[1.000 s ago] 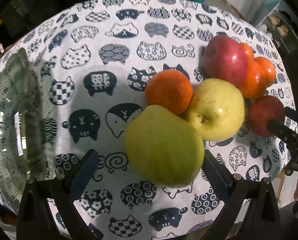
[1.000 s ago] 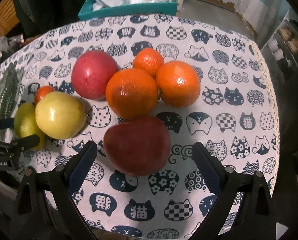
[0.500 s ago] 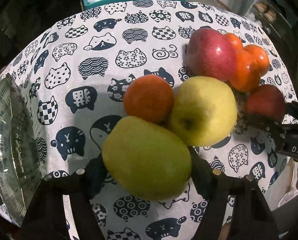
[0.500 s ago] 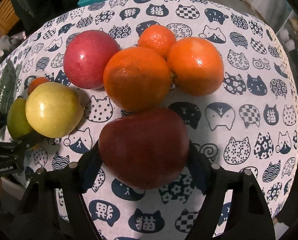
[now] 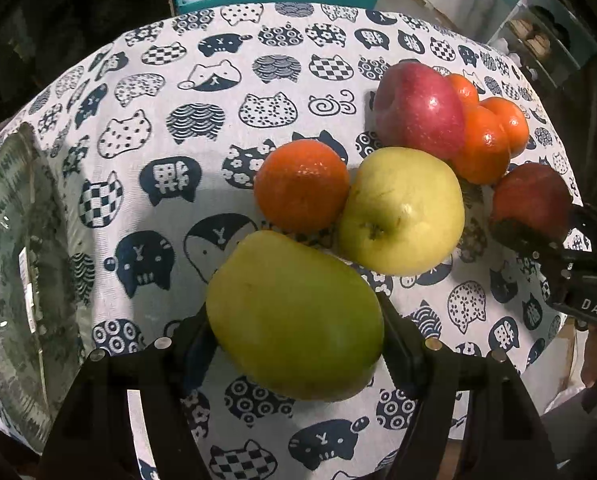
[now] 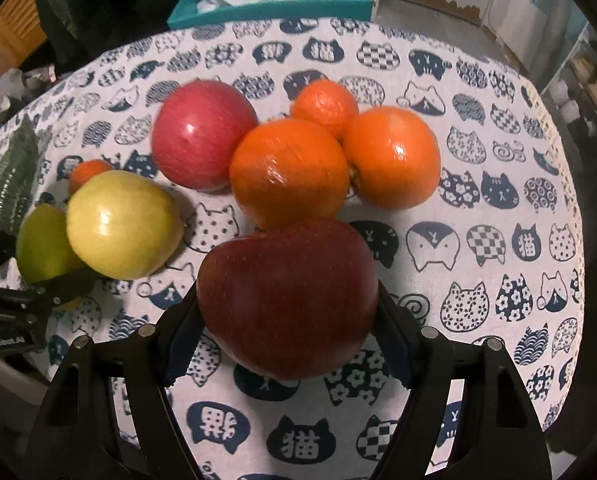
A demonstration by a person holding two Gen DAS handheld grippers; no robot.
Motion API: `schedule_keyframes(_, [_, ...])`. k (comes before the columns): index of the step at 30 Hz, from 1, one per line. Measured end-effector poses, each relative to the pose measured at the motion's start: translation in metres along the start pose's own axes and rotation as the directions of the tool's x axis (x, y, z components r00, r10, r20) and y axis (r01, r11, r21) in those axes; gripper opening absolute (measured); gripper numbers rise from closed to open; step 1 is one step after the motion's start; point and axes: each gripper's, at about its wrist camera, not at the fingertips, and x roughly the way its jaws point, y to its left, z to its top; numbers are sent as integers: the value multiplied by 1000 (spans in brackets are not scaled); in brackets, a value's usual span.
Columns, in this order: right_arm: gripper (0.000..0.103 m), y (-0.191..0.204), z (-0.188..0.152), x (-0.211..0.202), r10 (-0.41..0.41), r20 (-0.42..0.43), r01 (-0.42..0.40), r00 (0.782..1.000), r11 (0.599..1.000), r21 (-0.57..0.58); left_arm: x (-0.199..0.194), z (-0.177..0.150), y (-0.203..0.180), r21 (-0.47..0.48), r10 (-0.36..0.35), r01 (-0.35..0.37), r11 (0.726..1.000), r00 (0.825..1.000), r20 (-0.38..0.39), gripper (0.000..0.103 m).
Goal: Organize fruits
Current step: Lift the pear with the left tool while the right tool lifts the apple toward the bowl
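Two fruits gripped: left hand-held gripper (image 5: 296, 328) clamps green pear (image 5: 294, 316); right hand-held gripper (image 6: 286, 312) clamps dark red apple (image 6: 288, 298).
I judge both firm, smooth-skinned, moderately heavy, bruisable; I'd hold across widest middle.

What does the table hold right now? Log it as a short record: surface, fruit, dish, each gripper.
surface: tablecloth with a cat-face print
left gripper: closed on the green fruit
right gripper: closed on the dark red apple
loose fruit: yellow apple, small orange, red apple, two large oranges, small mandarin
dish: glass plate at the cloth's left edge, no fruit visible on it
behind the table: teal tray
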Motion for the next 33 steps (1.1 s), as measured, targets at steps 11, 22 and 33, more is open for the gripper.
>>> schedule_keyframes(11, [76, 8, 5, -40, -21, 118, 23, 993, 1000, -11, -54, -1, 3, -1, 12, -12, 1000, 994, 110, 74])
schedule_keyframes(22, [76, 24, 17, -96, 12, 269, -9, 963, 1000, -10, -114, -2, -10, 33, 24, -34, 999, 964, 265, 74])
schedule_keyframes(33, [76, 33, 24, -151, 37, 391, -31, 920, 999, -22, -176, -3, -11, 44, -10, -9, 999, 917, 398, 74])
